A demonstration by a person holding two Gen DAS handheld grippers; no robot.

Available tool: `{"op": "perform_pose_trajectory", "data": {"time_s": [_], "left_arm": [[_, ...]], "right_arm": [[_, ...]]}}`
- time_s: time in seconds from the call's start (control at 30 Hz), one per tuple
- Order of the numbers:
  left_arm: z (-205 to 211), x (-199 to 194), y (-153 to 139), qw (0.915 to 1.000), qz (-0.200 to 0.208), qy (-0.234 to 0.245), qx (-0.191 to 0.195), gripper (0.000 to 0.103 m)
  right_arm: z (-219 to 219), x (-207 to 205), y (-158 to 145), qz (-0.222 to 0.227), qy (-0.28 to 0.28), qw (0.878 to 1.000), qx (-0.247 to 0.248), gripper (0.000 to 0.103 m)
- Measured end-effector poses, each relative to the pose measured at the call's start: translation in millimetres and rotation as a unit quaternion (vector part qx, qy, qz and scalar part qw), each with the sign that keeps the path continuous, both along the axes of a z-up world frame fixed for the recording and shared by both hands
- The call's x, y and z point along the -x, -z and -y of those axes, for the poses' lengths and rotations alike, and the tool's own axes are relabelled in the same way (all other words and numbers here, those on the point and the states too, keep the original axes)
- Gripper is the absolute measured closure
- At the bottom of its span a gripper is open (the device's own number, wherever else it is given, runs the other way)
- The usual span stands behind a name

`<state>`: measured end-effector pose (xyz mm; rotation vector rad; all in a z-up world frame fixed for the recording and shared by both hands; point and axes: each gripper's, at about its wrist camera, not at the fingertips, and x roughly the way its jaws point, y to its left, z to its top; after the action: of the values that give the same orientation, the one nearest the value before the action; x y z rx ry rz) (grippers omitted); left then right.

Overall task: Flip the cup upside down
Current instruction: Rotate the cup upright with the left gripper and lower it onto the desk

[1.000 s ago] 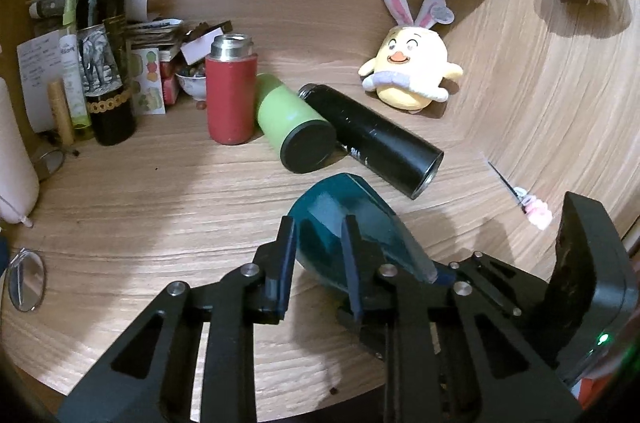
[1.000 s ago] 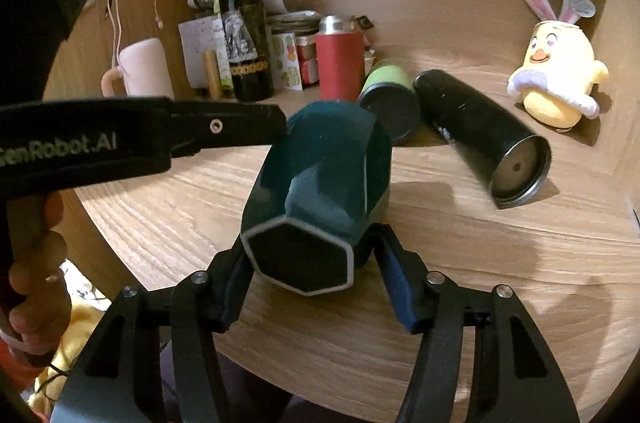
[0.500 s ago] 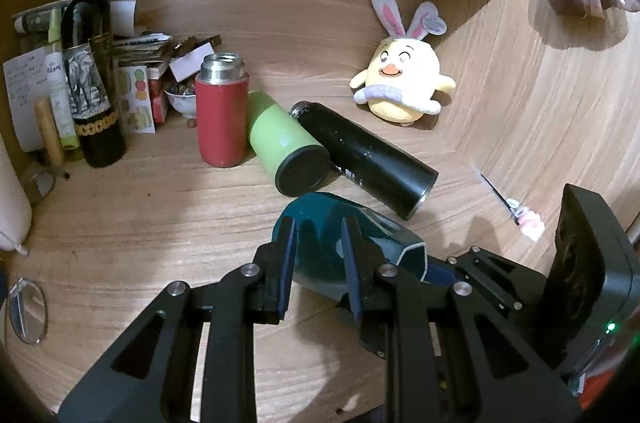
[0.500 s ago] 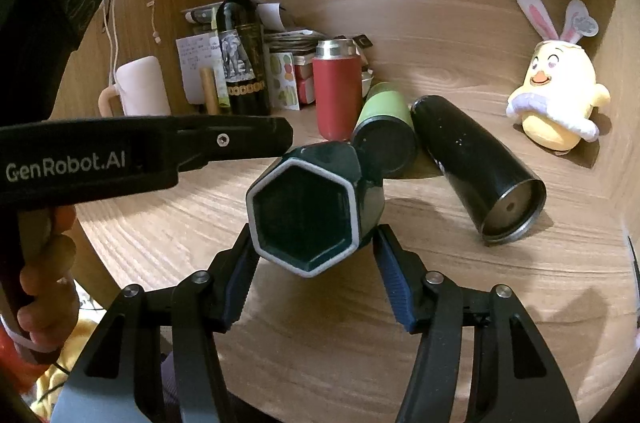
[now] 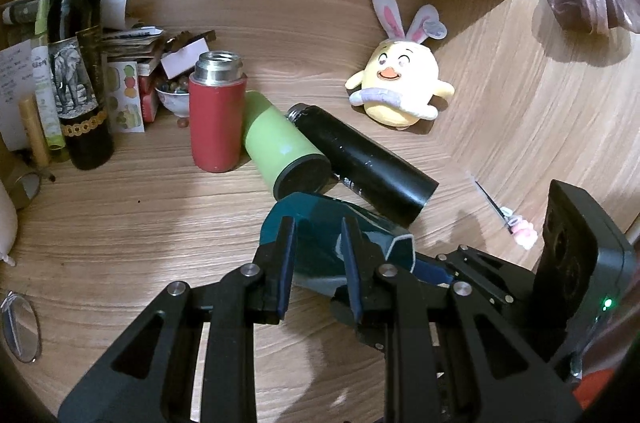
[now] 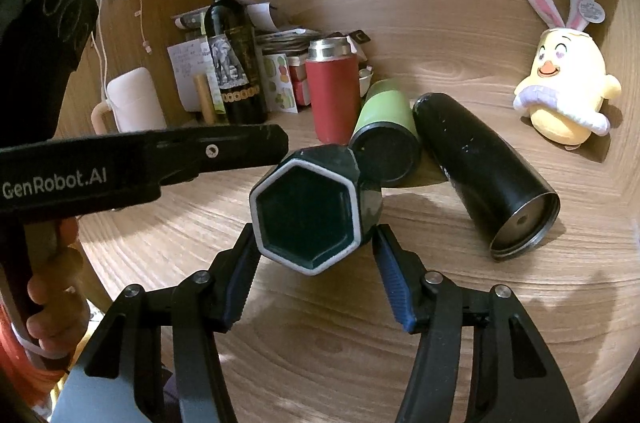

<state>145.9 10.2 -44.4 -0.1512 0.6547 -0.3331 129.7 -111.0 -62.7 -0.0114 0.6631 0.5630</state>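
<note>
A dark teal hexagonal cup (image 6: pixel 308 211) with a pale rim lies on its side on the wooden desk, its mouth facing the right wrist camera. It also shows in the left wrist view (image 5: pixel 320 235). My left gripper (image 5: pixel 316 235) has its jaws close around the cup's wall and grips it. In the right wrist view the left gripper's arm (image 6: pixel 140 163) reaches the cup from the left. My right gripper (image 6: pixel 316 255) is open, its blue pads (image 6: pixel 390 275) standing apart on both sides of the cup's mouth.
Behind the cup lie a green flask (image 5: pixel 280 147) and a black flask (image 5: pixel 360 159). A red flask (image 5: pixel 216 119) and a wine bottle (image 5: pixel 76 63) stand further back. A yellow plush chick (image 5: pixel 400 91) sits at right. Glasses (image 5: pixel 20 327) lie at left.
The cup has tipped from raised and tilted to lying lower, mouth turned toward the right camera. My right gripper's pads have come off the cup's sides and stand wider. The left gripper keeps its hold.
</note>
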Motion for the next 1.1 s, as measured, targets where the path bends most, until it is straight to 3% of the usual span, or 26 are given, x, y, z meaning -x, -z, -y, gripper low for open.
{"op": "perform_pose_trajectory", "data": {"time_s": [0.2,1.1], "left_arm": [[-3.3,-2.5,-1.3,0.9996,-0.008,0.013,0.022,0.081],[-21.5,-14.1,-5.2,0.9997,0.006,-0.015,0.02,0.082]], "right_arm": [[0.6,1.5,-5.2,0.003,0.003,1.0,-0.005,0.051],[-11.5,-16.5,-14.4,0.017,-0.011,1.0,-0.009,0.053]]}}
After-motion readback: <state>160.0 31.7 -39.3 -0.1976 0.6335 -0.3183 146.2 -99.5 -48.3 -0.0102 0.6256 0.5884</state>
